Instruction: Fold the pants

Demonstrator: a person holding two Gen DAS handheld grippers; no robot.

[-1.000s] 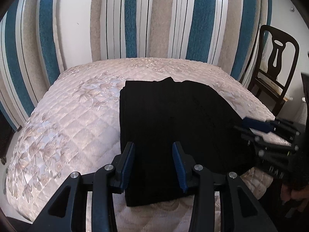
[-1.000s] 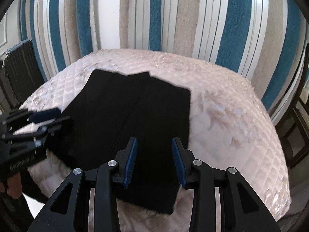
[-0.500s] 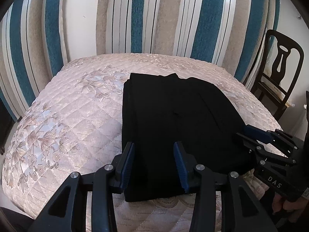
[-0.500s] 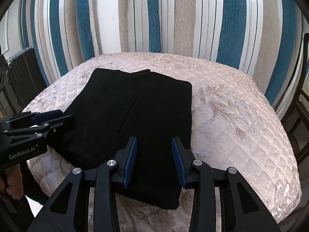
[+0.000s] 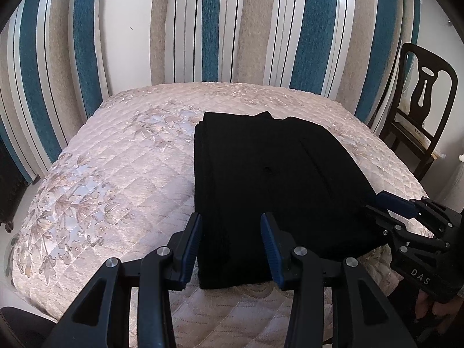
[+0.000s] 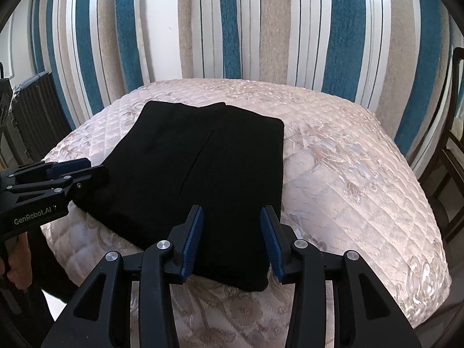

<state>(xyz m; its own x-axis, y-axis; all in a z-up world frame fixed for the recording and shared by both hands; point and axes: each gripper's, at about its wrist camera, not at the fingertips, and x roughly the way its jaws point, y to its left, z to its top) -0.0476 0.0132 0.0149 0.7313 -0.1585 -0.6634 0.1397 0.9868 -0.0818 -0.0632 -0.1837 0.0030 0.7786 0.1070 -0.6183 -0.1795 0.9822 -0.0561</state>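
Observation:
Black pants lie folded into a flat rectangle on the quilted pink bed; they also show in the right wrist view. My left gripper is open and empty, hovering over the near left corner of the pants. My right gripper is open and empty, over the near right corner. Each gripper shows in the other's view: the right one at the pants' right edge, the left one at the pants' left edge.
Striped blue, beige and white curtains hang behind the bed. A dark wooden chair stands at the bed's right. A dark radiator stands at the left. The bed's near edge is just below my grippers.
Both grippers have drawn back and risen a little from the pants, staying open. The pants lie flat and have not moved.

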